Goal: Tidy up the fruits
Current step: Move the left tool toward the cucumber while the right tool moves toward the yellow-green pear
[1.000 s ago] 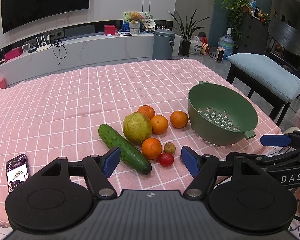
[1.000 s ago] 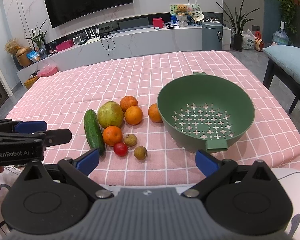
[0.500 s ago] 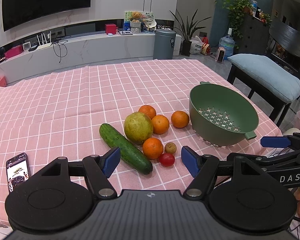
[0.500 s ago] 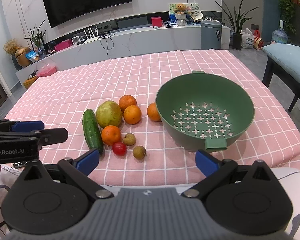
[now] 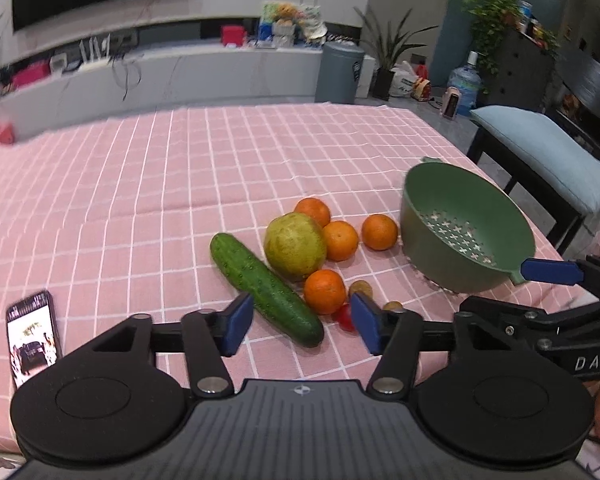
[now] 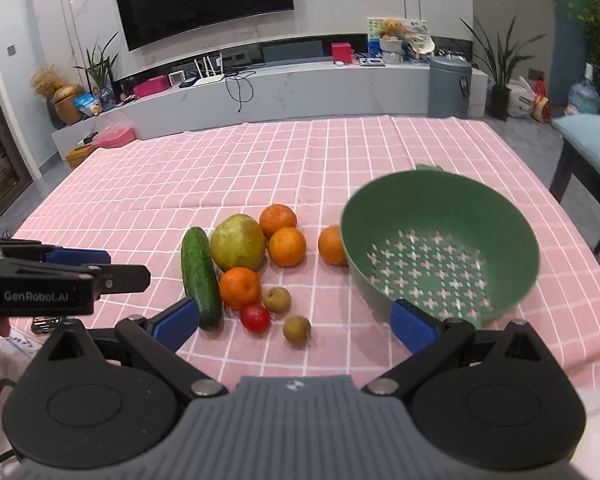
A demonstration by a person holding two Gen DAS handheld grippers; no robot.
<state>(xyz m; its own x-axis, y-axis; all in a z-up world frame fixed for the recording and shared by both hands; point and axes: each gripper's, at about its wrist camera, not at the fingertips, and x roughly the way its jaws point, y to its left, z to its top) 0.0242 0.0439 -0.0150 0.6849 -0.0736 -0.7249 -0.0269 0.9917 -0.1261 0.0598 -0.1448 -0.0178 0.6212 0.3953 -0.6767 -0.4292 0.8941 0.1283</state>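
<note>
A cluster of fruit lies mid-table: a cucumber (image 5: 265, 287) (image 6: 200, 276), a large yellow-green pear (image 5: 294, 246) (image 6: 238, 242), several oranges (image 5: 324, 291) (image 6: 287, 246), a red tomato (image 6: 255, 317) and two small brown fruits (image 6: 297, 330). An empty green colander (image 6: 440, 244) (image 5: 466, 228) stands to their right. My left gripper (image 5: 302, 322) is open and empty, just short of the cucumber's near end. My right gripper (image 6: 296, 322) is open and empty, near the front edge.
A pink checked cloth (image 6: 300, 160) covers the table. A phone (image 5: 33, 336) lies at the front left. A bench with a blue cushion (image 5: 544, 152) stands right of the table. A TV console (image 6: 260, 88) runs along the far wall.
Both grippers have moved forward and closer to the fruit; the left one's jaws now frame the cucumber's near end. Nothing has been picked up.
</note>
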